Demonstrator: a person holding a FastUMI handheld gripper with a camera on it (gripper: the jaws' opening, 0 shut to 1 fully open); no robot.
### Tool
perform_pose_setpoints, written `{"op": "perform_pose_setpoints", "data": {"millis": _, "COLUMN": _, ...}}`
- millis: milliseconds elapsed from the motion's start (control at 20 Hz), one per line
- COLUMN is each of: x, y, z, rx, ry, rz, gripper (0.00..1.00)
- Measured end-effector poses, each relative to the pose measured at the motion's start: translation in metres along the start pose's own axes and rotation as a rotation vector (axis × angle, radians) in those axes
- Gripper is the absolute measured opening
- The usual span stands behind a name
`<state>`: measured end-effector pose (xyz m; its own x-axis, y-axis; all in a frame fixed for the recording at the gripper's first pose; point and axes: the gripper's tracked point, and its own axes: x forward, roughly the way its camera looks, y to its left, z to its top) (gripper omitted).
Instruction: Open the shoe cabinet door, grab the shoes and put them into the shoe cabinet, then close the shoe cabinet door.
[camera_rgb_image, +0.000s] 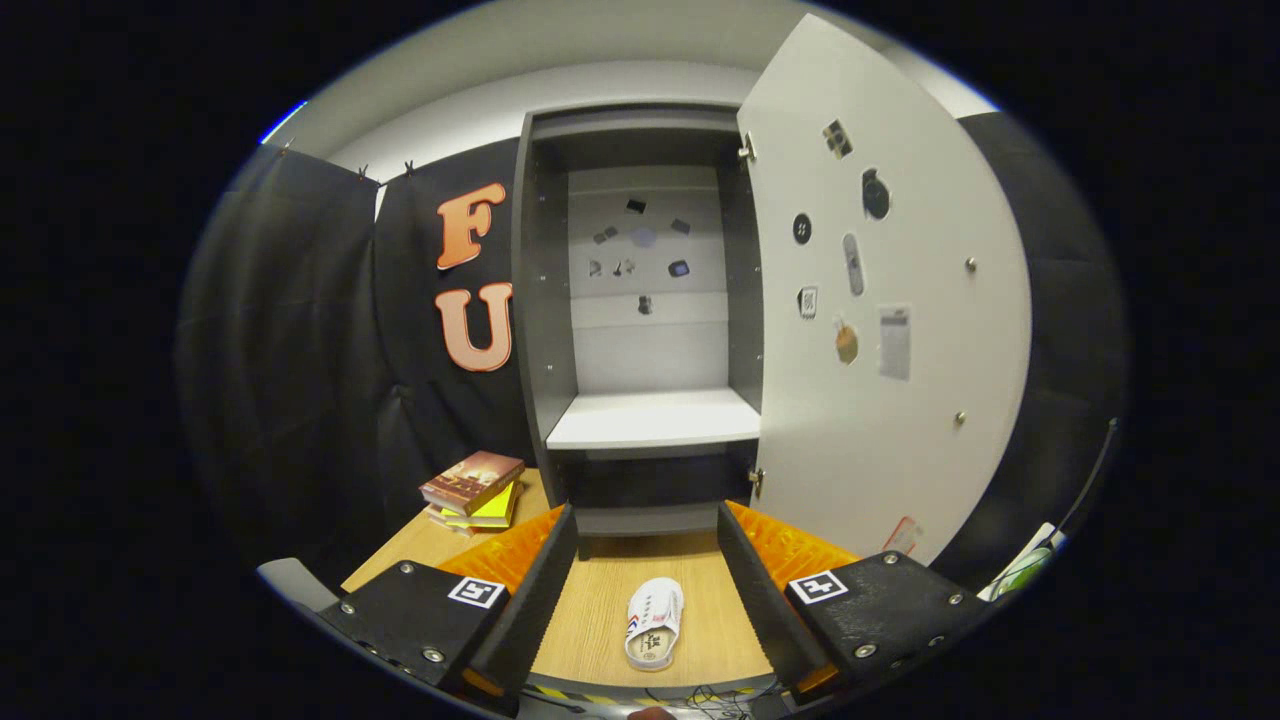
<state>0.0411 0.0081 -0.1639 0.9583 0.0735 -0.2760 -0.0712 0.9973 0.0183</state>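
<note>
I hold the tool above the light wooden desk with its two fingers spread wide and nothing between their pads. The single white low shoe with red and blue stripes on its side lies flat on the desk between the fingers, a little to the right of the middle, its length pointing toward the tall dark grey shoe cabinet at the far end of the desk. The white cabinet door is already swung open to the right, and the pale shelf inside is free.

I see several risks from here. The fingers stand along the shoe, so if I close them without coming down enough, they may catch only the soft upper and the shoe can tilt or slip out. If I come down too hard, the tips may strike the desk. On the way to the shelf, the shoe could hit the shelf's front edge or the open door, which stands close on the right. The stack of books with a brown cover on top stays at the left, near the cabinet's foot, and a wide swing could touch it.

There is small print on the shoe's insole and side, and stickers on the door, but I cannot read any of them.
</note>
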Motion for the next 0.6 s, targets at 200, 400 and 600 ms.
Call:
{"op": "perform_pose_setpoints", "data": {"millis": 200, "x": 0.029, "y": 0.017, "z": -0.064, "rx": 0.041, "ry": 0.143, "rz": 0.006, "gripper": 0.88}}
{"op": "perform_pose_setpoints", "data": {"millis": 400, "x": 0.056, "y": 0.025, "z": -0.124, "rx": 0.076, "ry": 0.268, "rz": -0.007, "gripper": 0.88}}
{"op": "perform_pose_setpoints", "data": {"millis": 600, "x": 0.077, "y": 0.030, "z": -0.175, "rx": 0.087, "ry": 0.372, "rz": -0.012, "gripper": 0.89}}
